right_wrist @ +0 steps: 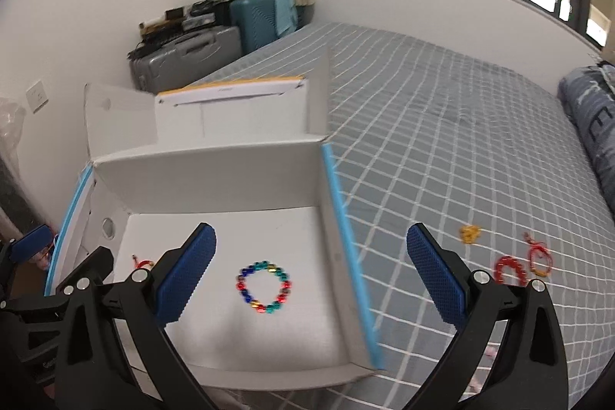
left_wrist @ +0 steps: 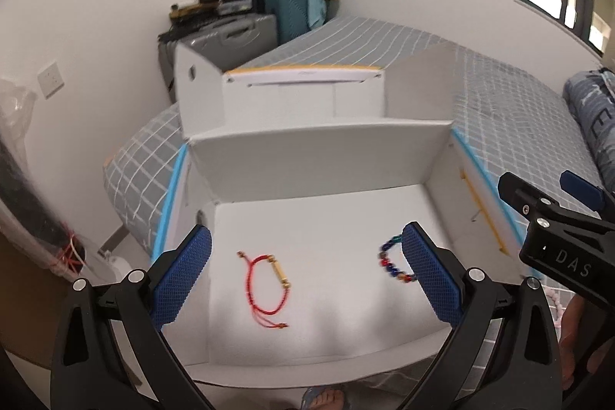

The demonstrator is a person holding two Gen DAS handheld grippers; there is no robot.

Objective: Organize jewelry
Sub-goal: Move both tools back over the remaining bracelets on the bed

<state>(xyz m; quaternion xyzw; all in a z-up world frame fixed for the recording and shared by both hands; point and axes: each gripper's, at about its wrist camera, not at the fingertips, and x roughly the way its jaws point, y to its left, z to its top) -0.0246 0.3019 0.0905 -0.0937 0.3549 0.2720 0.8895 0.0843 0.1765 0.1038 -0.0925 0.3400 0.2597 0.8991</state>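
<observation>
Red cord bracelet (left_wrist: 265,285) (gold tube (left_wrist: 280,271) upper right), long axis near-vertical

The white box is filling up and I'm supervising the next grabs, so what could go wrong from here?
1. The red cord bracelet and beaded bracelet lie loose in the white box; a dropped piece could land on them and tangle.
2. The remaining pieces lie close together on the bed; the open right claw might pinch two together.
</observation>
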